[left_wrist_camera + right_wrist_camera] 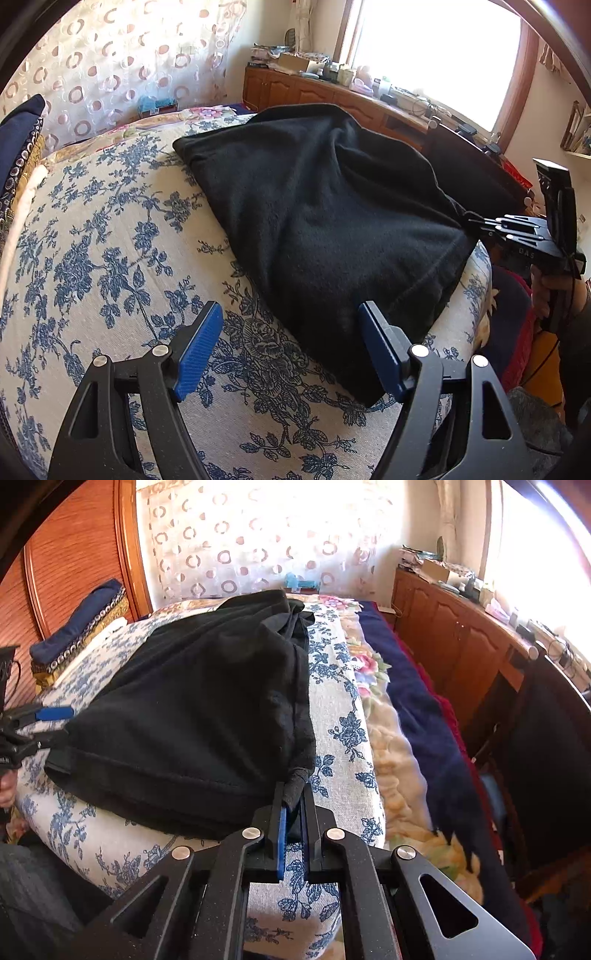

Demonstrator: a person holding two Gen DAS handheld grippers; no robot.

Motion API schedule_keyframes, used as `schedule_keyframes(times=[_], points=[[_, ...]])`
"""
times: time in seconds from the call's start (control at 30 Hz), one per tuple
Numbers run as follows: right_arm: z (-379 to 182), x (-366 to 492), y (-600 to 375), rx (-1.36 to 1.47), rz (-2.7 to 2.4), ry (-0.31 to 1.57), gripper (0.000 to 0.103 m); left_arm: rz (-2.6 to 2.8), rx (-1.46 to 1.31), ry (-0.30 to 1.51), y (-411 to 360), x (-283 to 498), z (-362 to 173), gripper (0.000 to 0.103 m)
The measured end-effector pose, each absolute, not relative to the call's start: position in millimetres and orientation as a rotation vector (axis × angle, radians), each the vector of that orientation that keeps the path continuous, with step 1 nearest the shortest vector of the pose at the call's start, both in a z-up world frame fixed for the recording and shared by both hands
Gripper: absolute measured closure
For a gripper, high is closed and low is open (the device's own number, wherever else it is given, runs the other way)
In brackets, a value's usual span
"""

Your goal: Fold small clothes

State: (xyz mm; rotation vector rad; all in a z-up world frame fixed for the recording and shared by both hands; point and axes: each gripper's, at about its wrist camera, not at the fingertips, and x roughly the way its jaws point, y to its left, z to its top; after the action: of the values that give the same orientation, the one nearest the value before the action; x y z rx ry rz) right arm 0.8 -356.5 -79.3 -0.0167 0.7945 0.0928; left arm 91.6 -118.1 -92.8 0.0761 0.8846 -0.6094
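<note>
A black knit garment (325, 221) lies spread on a cushion with a blue flower print (110, 258). My left gripper (290, 341) is open, its blue pads wide apart at the garment's near corner; the right-hand pad sits over the cloth edge, the other over the cushion. In the right wrist view the same black garment (199, 716) fills the middle. My right gripper (291, 794) is shut on a corner of this cloth, which sticks up between the blue pads. From the left wrist view my right gripper (476, 223) is seen pinching the garment's far right corner.
A folded dark blue cloth with trim (77, 627) lies at the cushion's far left. Flowered and navy blankets (406, 709) drop off the right side. A wooden cabinet (461, 635) with clutter stands under the bright window. A patterned curtain (258, 542) hangs behind.
</note>
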Motion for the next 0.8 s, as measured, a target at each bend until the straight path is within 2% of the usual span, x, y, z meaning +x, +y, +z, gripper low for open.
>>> schedule_keyframes(times=[0.07,0.13,0.2,0.47,0.53,0.67,0.8], points=[[-79,1,-361,0.009,0.094,0.79,0.093,-0.611,0.078,0.887,-119,91,-94,0.027],[-80,5,-365,0.008,0.063,0.795,0.063,-0.613,0.079,0.89,-120,91,-94,0.027],[-82,6,-365,0.019,0.054,0.794,0.055,-0.613,0.081,0.893,-120,90,-95,0.027],[-91,14,-359,0.033,0.089,0.805,0.052,-0.625,0.083,0.902,-121,88,-98,0.027],[-91,13,-361,0.037,0.088,0.803,0.049,-0.655,0.075,0.906,-122,84,-98,0.036],[-92,15,-363,0.045,0.086,0.803,0.045,-0.699,0.069,0.915,-123,79,-99,0.062],[-93,15,-363,0.063,0.104,0.807,0.045,-0.702,0.11,0.918,-130,74,-100,0.064]])
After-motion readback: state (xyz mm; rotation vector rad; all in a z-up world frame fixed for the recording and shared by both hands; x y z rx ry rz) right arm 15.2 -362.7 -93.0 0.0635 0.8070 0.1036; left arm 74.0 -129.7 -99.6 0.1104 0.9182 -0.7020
